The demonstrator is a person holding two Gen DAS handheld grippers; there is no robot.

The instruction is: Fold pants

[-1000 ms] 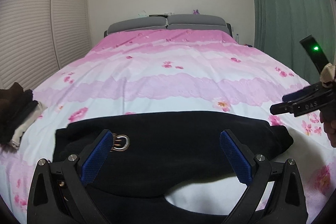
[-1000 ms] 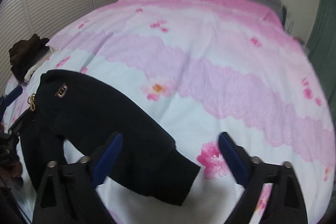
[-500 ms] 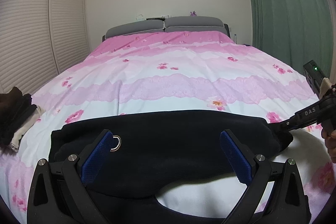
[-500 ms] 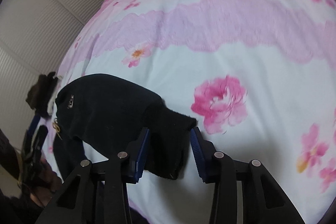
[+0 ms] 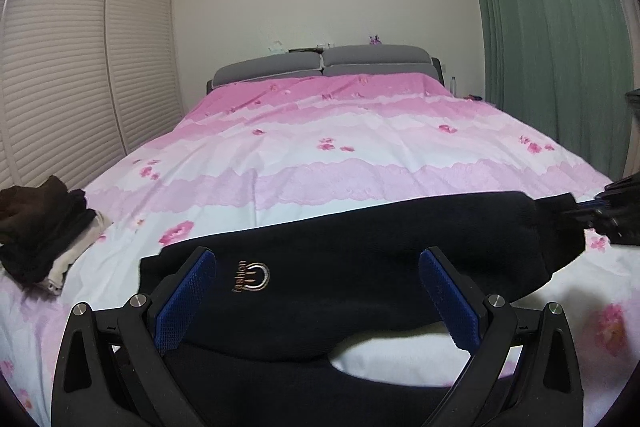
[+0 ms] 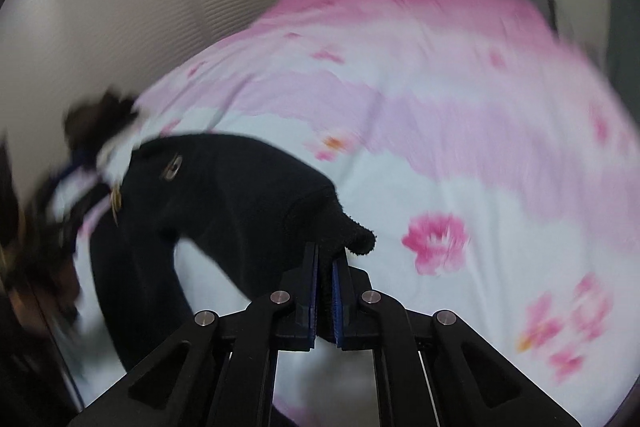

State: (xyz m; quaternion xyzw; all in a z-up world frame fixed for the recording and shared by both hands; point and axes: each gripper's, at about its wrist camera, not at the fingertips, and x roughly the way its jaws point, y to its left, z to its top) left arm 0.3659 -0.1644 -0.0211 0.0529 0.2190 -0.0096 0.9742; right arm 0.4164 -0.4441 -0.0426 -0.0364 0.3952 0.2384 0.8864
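Black pants [image 5: 360, 267] with a gold "fashion" logo lie across the near end of the pink floral bed. My left gripper [image 5: 316, 299] is open, hovering over the waist end near the logo, touching nothing. My right gripper [image 6: 325, 267] is shut on the cuff end of the pants [image 6: 224, 195] and lifts it off the bedspread. The right gripper also shows at the right edge of the left wrist view [image 5: 616, 211], holding the leg end. The right wrist view is motion-blurred.
A pile of dark and beige clothes [image 5: 44, 223] sits at the bed's left edge. The pink bedspread [image 5: 340, 147] stretches to a grey headboard [image 5: 324, 61]. Louvred closet doors [image 5: 60, 87] stand on the left, a green curtain [image 5: 552, 47] on the right.
My right gripper closed on the pants cuff and raised it. The pants leg shifted so the logo now faces up. My left gripper stayed open above the waist.
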